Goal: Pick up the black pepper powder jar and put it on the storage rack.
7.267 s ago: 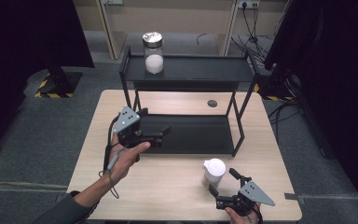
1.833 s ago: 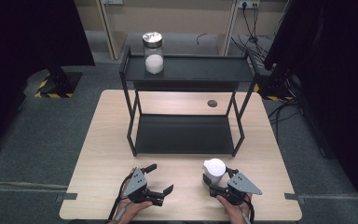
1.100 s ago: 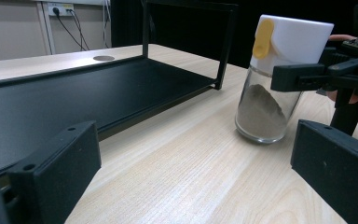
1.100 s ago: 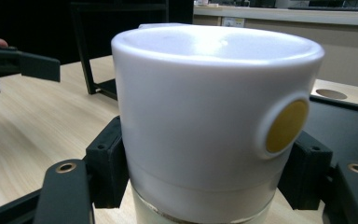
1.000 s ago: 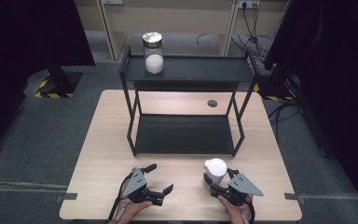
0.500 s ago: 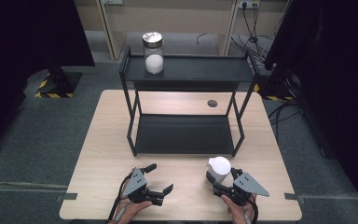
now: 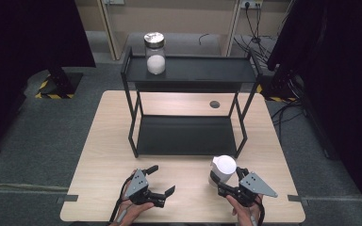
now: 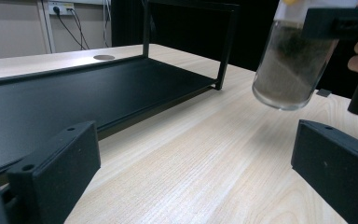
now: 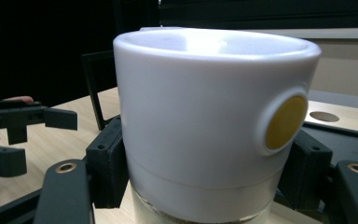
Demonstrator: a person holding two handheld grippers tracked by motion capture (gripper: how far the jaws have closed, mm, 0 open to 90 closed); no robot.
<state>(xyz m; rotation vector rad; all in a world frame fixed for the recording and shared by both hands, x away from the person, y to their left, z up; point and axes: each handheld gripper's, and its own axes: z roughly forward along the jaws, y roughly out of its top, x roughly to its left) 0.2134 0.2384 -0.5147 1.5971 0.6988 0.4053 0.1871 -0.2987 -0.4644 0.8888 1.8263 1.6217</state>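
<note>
Right gripper (image 7: 230, 188) clamps the white-lidded jar (image 7: 222, 169), raised just off the desk (image 7: 99, 155) in front of the rack (image 7: 188, 136). Left gripper (image 7: 159, 181) hangs wide, empty. Step judged: lift. Next likely calls for carrying it to a shelf, clearing the frame.

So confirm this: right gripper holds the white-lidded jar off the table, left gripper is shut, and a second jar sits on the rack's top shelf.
One error: the left gripper is open, its jaws spread wide in the left gripper view. The right gripper does hold the white-lidded jar aloft; the second jar is on the rack's top shelf.
</note>
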